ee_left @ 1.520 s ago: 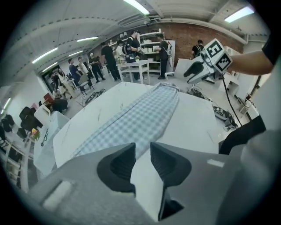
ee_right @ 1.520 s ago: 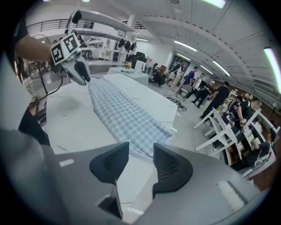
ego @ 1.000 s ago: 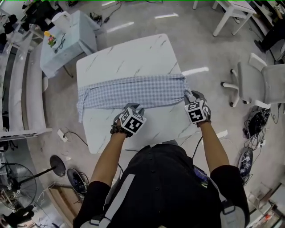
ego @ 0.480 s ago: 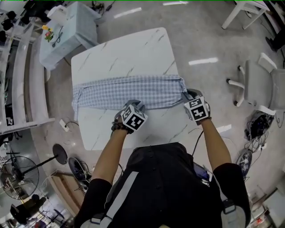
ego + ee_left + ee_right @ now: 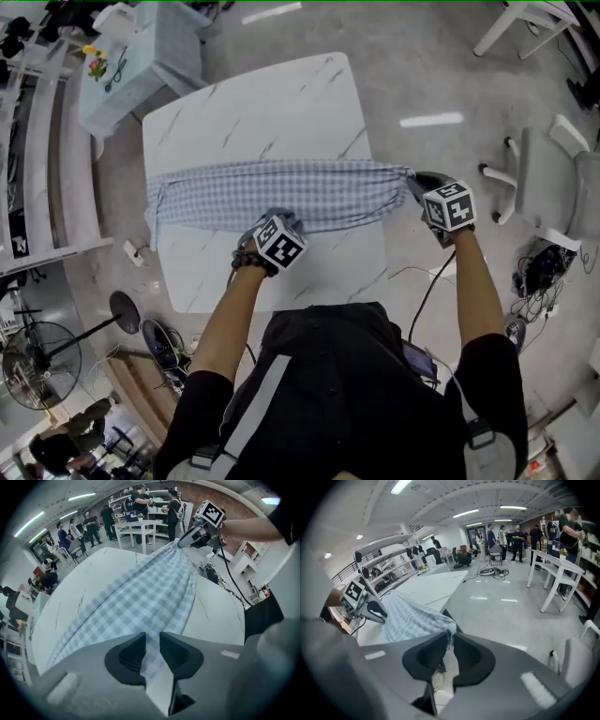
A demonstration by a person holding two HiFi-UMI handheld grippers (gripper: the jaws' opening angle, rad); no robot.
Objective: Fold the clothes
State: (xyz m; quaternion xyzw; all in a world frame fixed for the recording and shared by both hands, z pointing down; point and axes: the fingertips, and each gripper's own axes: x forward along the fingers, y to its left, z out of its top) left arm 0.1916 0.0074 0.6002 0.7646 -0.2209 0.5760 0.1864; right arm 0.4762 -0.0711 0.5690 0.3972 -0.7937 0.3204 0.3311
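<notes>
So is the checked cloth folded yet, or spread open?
Folded lengthwise, not crosswise: the checked cloth lies as a narrow, layered band across the table, its right end gathered past the table edge.

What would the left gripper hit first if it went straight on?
The blue checked garment that the left gripper pinches; right beneath it, probably the marble table.

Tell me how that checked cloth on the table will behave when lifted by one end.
Likely floppy: the checked cloth gathers into soft folds at its right end and droops off the table at left. Probably light: it lies thin and flat.
</notes>
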